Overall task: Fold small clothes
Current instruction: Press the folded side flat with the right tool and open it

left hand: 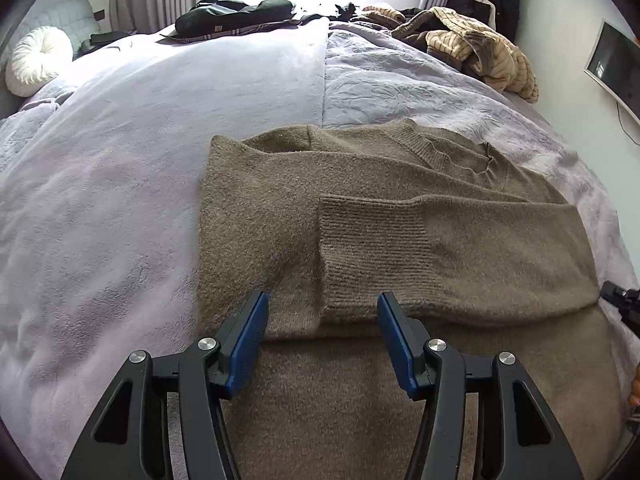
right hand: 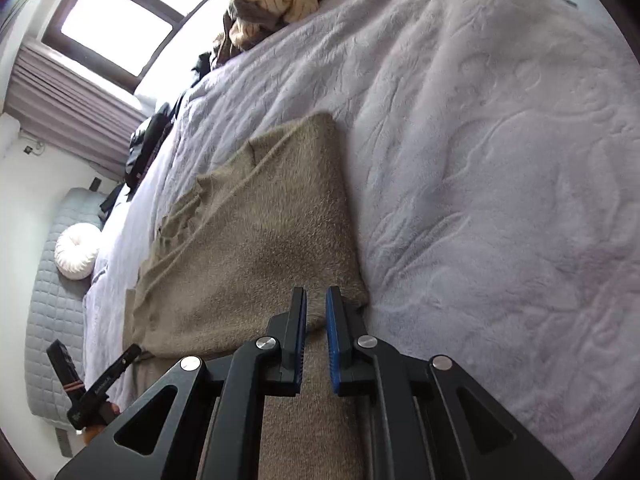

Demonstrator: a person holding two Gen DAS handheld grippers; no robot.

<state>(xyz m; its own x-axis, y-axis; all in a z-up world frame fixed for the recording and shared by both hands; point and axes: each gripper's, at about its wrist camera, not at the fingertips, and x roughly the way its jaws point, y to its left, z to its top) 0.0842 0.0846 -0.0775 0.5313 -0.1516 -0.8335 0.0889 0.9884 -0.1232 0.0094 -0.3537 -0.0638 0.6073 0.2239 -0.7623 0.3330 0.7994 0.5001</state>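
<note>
Brown sweater (left hand: 400,208) lies flat on the lilac bedspread (left hand: 120,200), sleeves folded across the chest, ribbed cuff (left hand: 372,248) uppermost. My left gripper (left hand: 322,304) tilts steeply down over the near part of the sweater, jaws about half apart, blue pads (left hand: 256,320) either side of the cuff's near edge, gripping nothing. My right gripper (right hand: 316,308) angles down at the sweater's right edge, jaws nearly together with knit showing in the slit; whether it pinches, I cannot tell. Striped garments (left hand: 480,48) sit heaped at the far side.

Sweater (left hand: 380,240) on bed (left hand: 120,200), sleeve (left hand: 400,248) folded across it — clothes pile (left hand: 472,48) behind, pillow (left hand: 34,60) far left.
</note>
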